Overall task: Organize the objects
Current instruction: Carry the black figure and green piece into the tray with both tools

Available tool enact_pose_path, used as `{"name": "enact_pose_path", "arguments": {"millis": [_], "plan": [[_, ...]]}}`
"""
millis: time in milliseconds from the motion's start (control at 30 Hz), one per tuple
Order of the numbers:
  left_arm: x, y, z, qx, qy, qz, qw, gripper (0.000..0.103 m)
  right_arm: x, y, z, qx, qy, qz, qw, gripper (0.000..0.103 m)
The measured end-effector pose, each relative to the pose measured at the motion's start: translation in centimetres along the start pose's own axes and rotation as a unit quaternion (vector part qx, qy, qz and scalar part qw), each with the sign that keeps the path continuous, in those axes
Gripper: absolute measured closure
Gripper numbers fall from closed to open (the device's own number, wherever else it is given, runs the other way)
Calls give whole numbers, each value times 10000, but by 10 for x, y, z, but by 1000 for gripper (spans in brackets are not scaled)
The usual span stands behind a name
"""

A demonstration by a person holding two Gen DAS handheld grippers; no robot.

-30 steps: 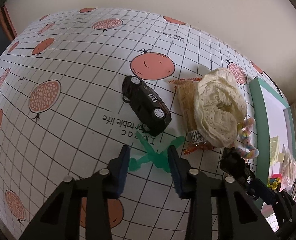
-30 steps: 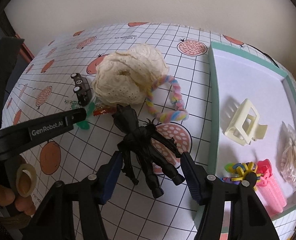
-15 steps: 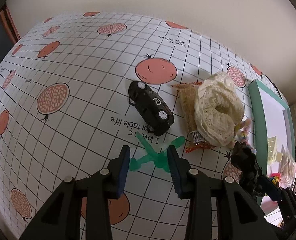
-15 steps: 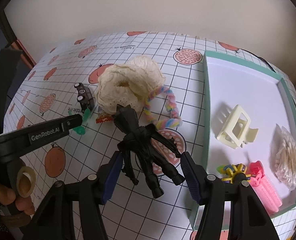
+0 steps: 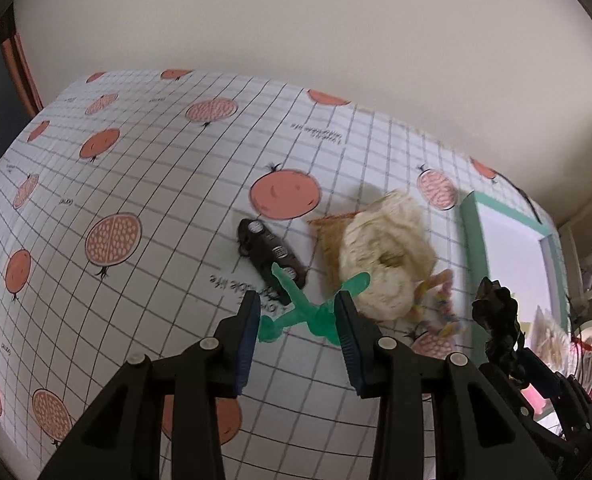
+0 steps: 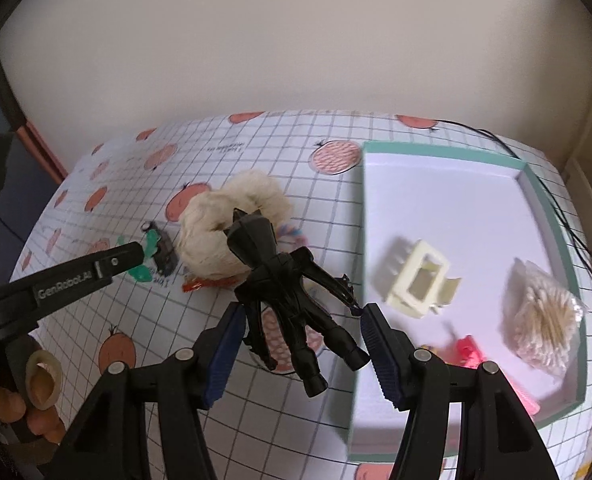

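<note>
Soft, even indoor light falls on the counter (image 5: 144, 184), with faint shadows and no glare. Both fisheye views bow the grid lines hard and darken to black at the corners. Motion blur smears the cream scrunchie (image 5: 384, 256) and the tray (image 6: 448, 216), worst toward the right edges; the black hand-held gripper arms up close stay sharp.

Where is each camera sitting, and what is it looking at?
Left wrist: on the left tongs, looking down past a green toy figure they hold over the fruit-print tablecloth; the right tongs' black figure shows.
Right wrist: on the right tongs, looking down at the black figure they hold and the teal tray; left tongs and a hand show.
Both see the cream scrunchie and toy car.
</note>
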State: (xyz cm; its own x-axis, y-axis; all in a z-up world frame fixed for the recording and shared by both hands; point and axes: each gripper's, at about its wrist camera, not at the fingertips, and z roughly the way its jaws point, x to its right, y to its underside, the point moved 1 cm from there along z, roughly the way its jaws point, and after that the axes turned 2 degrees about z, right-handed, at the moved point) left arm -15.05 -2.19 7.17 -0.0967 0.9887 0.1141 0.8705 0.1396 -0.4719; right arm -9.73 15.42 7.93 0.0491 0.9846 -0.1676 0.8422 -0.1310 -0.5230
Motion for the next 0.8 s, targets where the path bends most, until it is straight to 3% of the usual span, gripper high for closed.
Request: {"name": "enact_pose_path", "arguments": {"millis": [300, 800], "plan": [[40, -2, -11, 223, 311, 292, 9988, 63, 37, 1, -12, 123, 186, 397, 9990, 40], [126, 11, -13, 263, 779, 979, 9918, 63, 99, 7, -23, 175, 407, 965, 9944, 40]]}}
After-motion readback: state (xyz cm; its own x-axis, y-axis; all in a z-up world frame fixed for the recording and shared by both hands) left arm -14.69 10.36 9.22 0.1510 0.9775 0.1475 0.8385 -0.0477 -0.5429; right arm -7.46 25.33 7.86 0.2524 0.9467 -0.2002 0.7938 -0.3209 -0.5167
